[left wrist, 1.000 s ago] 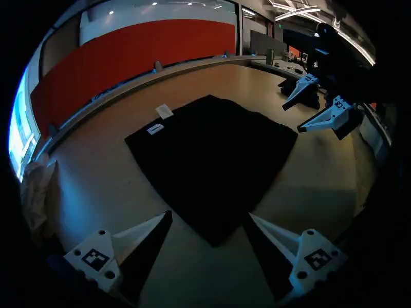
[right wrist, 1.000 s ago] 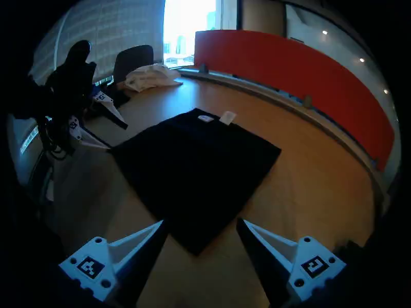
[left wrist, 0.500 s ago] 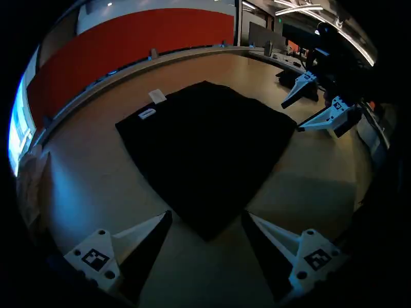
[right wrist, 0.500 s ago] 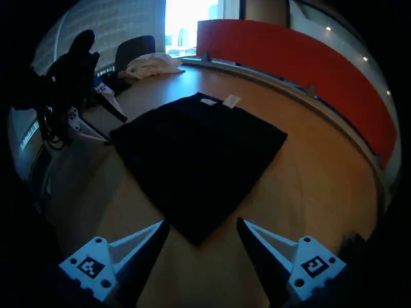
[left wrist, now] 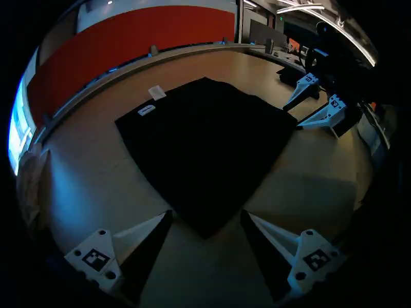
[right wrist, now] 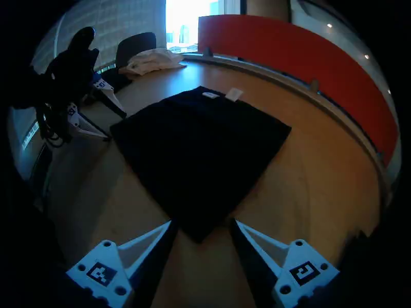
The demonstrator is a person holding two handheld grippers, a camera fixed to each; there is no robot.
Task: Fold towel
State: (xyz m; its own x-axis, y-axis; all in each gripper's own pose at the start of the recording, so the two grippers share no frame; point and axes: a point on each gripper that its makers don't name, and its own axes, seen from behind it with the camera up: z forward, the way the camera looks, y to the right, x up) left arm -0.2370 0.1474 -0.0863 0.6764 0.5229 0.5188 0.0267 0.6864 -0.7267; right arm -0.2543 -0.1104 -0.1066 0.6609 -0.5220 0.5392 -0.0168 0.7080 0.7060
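Note:
A black towel [left wrist: 205, 143] lies flat on the wooden table, with small white tags [left wrist: 146, 110] near its far edge. In the left gripper view my left gripper [left wrist: 205, 228] is open, its fingers straddling the towel's near corner. The right gripper [left wrist: 303, 115] shows farther off at the towel's right corner. In the right gripper view the same towel [right wrist: 198, 149] spreads ahead, and my right gripper [right wrist: 202, 231] stands open with a slightly narrowed gap around the near corner. The left gripper [right wrist: 100, 120] appears at the towel's left corner, held by a dark-sleeved person.
A wooden table [right wrist: 318, 179] curves along a red partition [right wrist: 308, 56]. A pale cloth heap [right wrist: 151, 60] and a dark chair [right wrist: 133, 51] sit at the far end by the window. Bare tabletop [left wrist: 92, 174] surrounds the towel.
Both grippers have come lower and closer to their towel corners. The right gripper's fingers have narrowed a little. The towel has not moved.

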